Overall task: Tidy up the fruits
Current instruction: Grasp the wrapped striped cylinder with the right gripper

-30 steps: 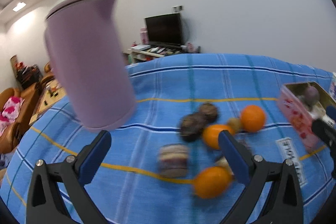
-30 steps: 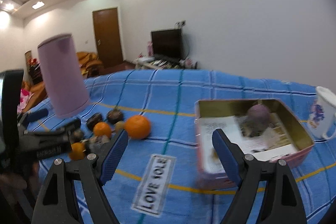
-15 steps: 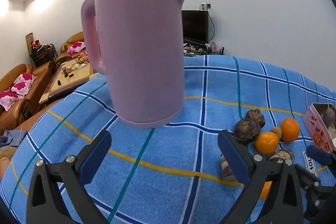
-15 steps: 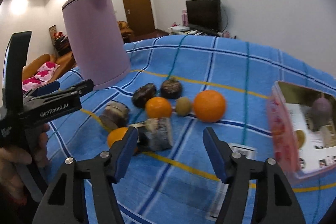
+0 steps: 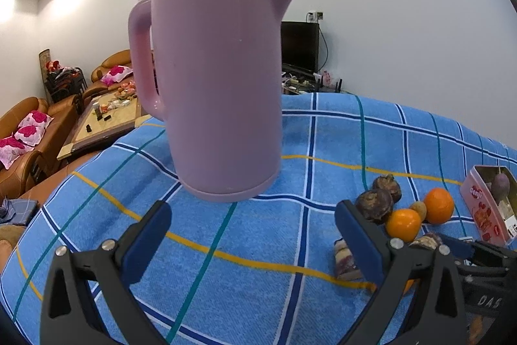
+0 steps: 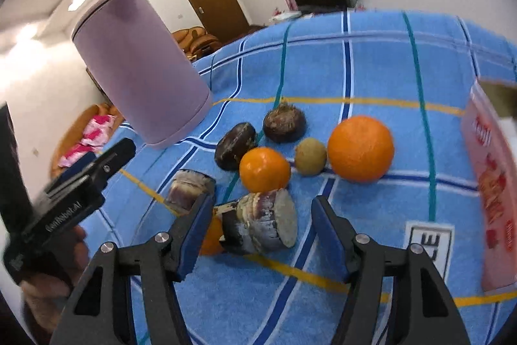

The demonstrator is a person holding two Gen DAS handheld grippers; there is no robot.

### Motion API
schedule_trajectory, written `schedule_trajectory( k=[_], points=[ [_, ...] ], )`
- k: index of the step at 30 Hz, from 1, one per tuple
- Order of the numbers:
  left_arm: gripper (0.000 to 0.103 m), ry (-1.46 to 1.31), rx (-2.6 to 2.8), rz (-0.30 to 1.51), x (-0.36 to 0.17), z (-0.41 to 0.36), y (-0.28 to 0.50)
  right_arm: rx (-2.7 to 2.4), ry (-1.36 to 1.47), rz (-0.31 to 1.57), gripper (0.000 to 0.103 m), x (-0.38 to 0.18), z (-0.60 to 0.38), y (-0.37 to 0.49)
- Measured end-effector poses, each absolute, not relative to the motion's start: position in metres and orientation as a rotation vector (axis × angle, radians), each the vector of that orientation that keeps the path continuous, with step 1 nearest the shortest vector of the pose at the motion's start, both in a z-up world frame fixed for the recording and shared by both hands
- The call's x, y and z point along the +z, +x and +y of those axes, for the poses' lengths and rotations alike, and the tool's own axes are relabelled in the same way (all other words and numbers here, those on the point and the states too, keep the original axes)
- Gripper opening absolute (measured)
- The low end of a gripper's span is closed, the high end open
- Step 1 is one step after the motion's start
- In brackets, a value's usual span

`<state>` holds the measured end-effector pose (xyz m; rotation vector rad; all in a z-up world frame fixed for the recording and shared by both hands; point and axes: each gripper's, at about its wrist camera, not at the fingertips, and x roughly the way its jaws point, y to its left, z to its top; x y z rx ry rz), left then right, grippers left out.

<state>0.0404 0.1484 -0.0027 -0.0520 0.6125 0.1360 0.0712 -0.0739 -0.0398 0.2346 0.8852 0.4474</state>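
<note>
Fruits lie in a cluster on the blue checked cloth (image 6: 371,67). My right gripper (image 6: 260,223) is open, its fingers on either side of a cut purple-skinned piece (image 6: 261,225) without closing on it. Beyond it lie a small orange (image 6: 264,169), a large orange (image 6: 360,148), a small brown fruit (image 6: 310,156), two dark mangosteens (image 6: 235,145) (image 6: 284,122) and another cut piece (image 6: 189,190). A third orange (image 6: 211,236) is half hidden by the left finger. My left gripper (image 5: 255,231) is open and empty, facing the pink kettle (image 5: 216,86).
A pink tin box (image 6: 491,183) stands at the right; in the left wrist view (image 5: 484,206) it holds a purple fruit (image 5: 500,183). The kettle (image 6: 139,67) stands left of the fruits. The left gripper's body (image 6: 68,196) is close at the left. Sofas and a low table lie beyond the edge.
My right gripper has swung left from the tin box and come down around the cut piece. My left gripper has turned left, from the fruits toward the kettle.
</note>
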Motion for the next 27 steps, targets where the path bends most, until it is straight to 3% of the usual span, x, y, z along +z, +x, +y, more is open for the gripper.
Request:
schedule_trajectory(
  k=[11, 21, 25, 27],
  points=[
    [0.102, -0.061, 0.135, 0.619, -0.003, 0.150, 0.040, 0.289, 0.053, 0.786, 0.064, -0.026, -0.083, 0.044],
    [0.102, -0.045, 0.084, 0.614, -0.001, 0.143, 0.038, 0.346, 0.067, 0.861, 0.063, -0.037, -0.074, 0.059],
    [0.094, -0.051, -0.006, 0.609, 0.001, 0.137, 0.035, 0.353, 0.084, 0.889, 0.047, -0.039, -0.078, 0.067],
    [0.092, -0.034, -0.056, 0.606, 0.002, 0.131, 0.034, 0.341, 0.057, 0.889, 0.044, -0.039, -0.076, 0.067]
  ],
)
